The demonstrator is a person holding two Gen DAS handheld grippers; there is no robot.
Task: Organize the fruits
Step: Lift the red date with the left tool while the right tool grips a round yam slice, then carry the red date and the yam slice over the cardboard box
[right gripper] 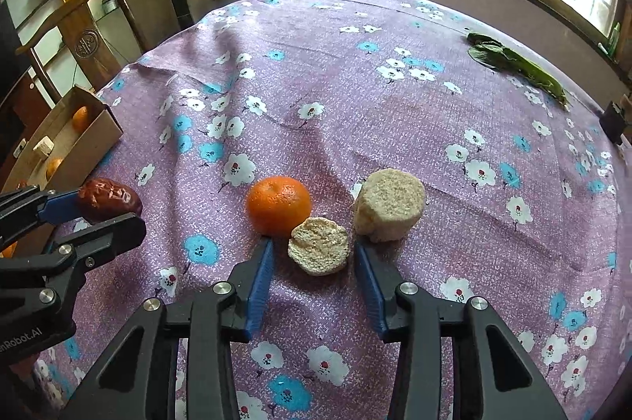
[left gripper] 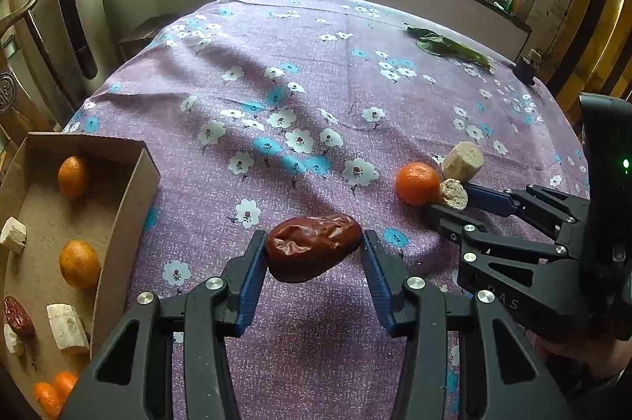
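Gripping wrinkled dark-red jujube (left gripper: 312, 246), left hand-held gripper (left gripper: 313, 254); right hand-held gripper (right gripper: 314, 254) narrowed around crumbly beige chunk (right gripper: 318, 251), contact unclear.

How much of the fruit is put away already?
Several pieces already sit in the cardboard box: oranges, pale chunks and a date. The left gripper holds a red date. The right gripper has a small pale chunk between its pads. An orange and bigger chunk remain on the tablecloth.

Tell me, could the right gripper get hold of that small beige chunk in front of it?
Probably yes: the small beige chunk lies between the right gripper's open fingers, the orange just behind.
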